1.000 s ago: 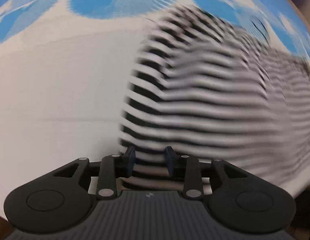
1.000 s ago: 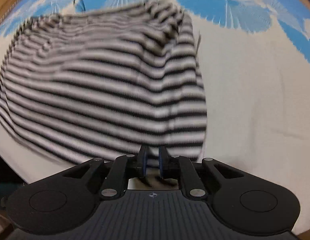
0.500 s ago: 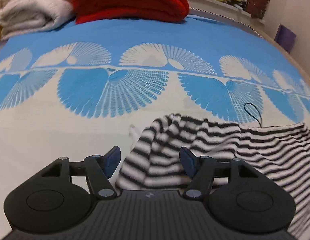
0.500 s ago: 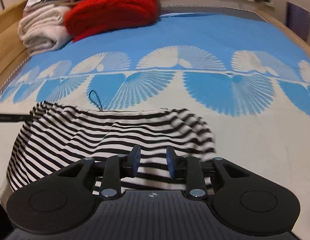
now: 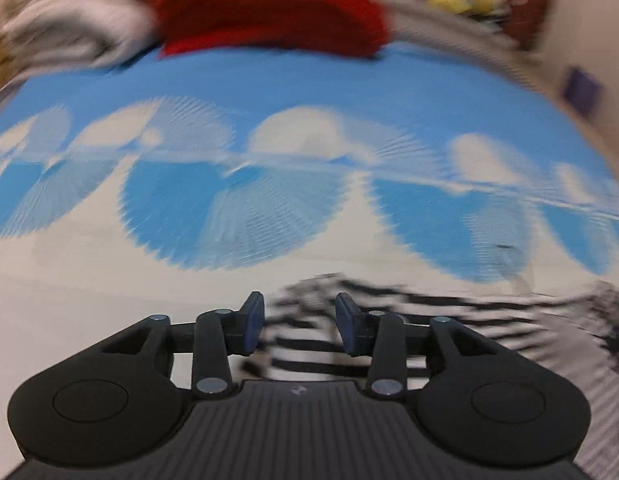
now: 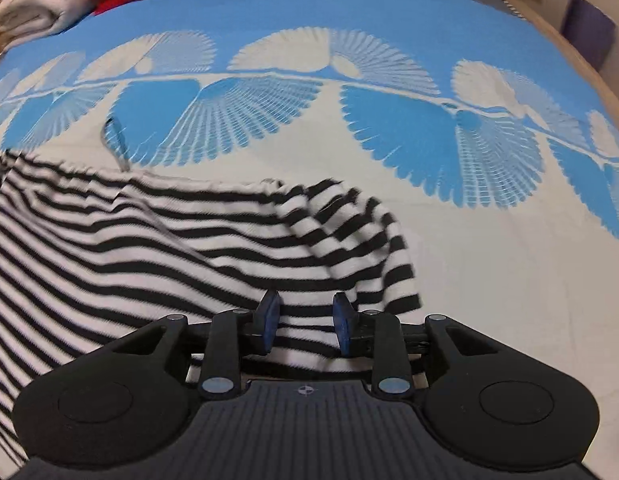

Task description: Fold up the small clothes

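Each hand-held gripper is matte black plastic. On the left gripper point(image 5: 299, 322), two rounded lobes with shallow circular dimples flank a ribbed grey centre plate stamped with a small pale mark. Just ahead of that plate, two black link arms carry silver rivets at both ends and end in dark blue fingers point(image 5: 253, 316). The right gripper point(image 6: 305, 320) looks the same: ribbed plate with a crosshair mark, silver rivets, blue fingers point(image 6: 343, 322)

Parted right gripper point(image 6: 305, 322) over striped garment point(image 6: 157, 248) on bedspread point(image 6: 489, 280)
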Tool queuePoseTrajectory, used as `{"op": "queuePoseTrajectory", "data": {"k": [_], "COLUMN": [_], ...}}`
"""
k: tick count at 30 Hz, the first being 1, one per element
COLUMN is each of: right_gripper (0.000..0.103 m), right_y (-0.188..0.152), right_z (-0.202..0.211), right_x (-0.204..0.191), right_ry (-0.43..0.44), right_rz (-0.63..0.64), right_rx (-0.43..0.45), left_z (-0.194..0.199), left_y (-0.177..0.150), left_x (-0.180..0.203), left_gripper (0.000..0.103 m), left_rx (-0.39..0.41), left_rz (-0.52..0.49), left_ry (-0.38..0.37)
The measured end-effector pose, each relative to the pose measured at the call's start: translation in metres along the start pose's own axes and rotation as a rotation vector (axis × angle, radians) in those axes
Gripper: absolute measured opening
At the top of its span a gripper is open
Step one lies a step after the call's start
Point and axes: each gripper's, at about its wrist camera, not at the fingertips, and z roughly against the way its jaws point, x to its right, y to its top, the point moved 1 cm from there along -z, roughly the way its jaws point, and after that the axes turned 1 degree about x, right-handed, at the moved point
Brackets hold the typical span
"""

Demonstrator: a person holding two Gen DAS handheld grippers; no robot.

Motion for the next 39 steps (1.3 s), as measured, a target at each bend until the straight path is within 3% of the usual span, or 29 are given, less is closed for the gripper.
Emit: {"op": "queuePoseTrajectory", "data": {"k": [2,4,5,6,8,9,11,13,15,17,19,21,23,25,27,31,33,35,39], "right_gripper": [0.03,0.03,0.03,0.03,0.03,0.03,0.03,0.031,0.032,0.039,0.056,0.056,0.056,0.059,0.059,0.058,0.058,0.06,0.061], "right_y": [-0.002,-0.005,-0.007,-0.01,-0.015,-0.017,-0.017,-0.015,-0.015,-0.018,-0.028,-0.043,-0.061,-0.078,-0.081,-0.07,-0.075,-0.087,-0.096], "right_z": [0.001,0.001,0.0,-0.003,-0.01,-0.013,-0.005,0.011,0.035,0.055,0.065,0.06,0.041,0.016,0.018,0.035,0.033,0.02,0.028], "right_x": [0.001,0.003,0.004,0.005,0.011,0.014,0.016,0.016,0.014,0.009,0.001,-0.012,-0.024,-0.026,-0.026,-0.009,0.0,0.007,0.009], "right_ry": [-0.01,-0.026,-0.046,-0.068,-0.089,-0.089,-0.087,-0.073,0.002,0.121,0.28,0.345,0.252,0.134,0.135,0.155,0.116,-0.002,-0.003], "right_rz": [-0.005,0.001,0.009,0.015,0.015,0.008,-0.01,-0.039,-0.061,-0.046,-0.001,0.104,0.233,0.309,0.326,0.188,0.171,0.213,0.25], "right_rx": [0.009,0.013,0.012,0.005,-0.029,-0.042,-0.022,0.033,0.099,0.136,0.101,0.022,-0.067,-0.185,-0.168,-0.136,-0.156,-0.233,-0.208], "left_z": [0.014,0.012,0.007,-0.002,-0.029,-0.035,-0.032,-0.023,-0.006,0.009,0.016,0.011,-0.005,-0.006,-0.002,0.023,0.02,0.015,0.026], "left_y": [-0.006,-0.021,-0.029,-0.039,-0.063,-0.069,-0.063,-0.052,-0.046,-0.048,-0.058,-0.073,-0.09,-0.093,-0.089,-0.084,-0.095,-0.112,-0.115], "left_x": [0.015,0.036,0.046,0.056,0.071,0.072,0.071,0.062,0.059,0.059,0.062,0.068,0.074,0.075,0.073,0.06,0.054,0.052,0.058], "left_gripper": [0.045,0.045,0.045,0.045,0.049,0.056,0.057,0.058,0.058,0.058,0.058,0.058,0.062,0.063,0.062,0.062,0.062,0.064,0.065], "left_rx": [-0.01,-0.107,-0.153,-0.193,-0.293,-0.284,-0.283,-0.296,-0.273,-0.269,-0.3,-0.335,-0.378,-0.373,-0.381,-0.358,-0.406,-0.461,-0.422], "left_rz": [-0.055,-0.139,-0.188,-0.243,-0.349,-0.368,-0.341,-0.242,-0.226,-0.264,-0.318,-0.399,-0.463,-0.473,-0.428,-0.387,-0.422,-0.485,-0.522], "left_ry": [-0.169,-0.342,-0.369,-0.354,-0.25,-0.236,-0.227,-0.226,-0.255,-0.309,-0.366,-0.36,-0.267,-0.261,-0.252,-0.29,-0.246,-0.191,-0.145]}}
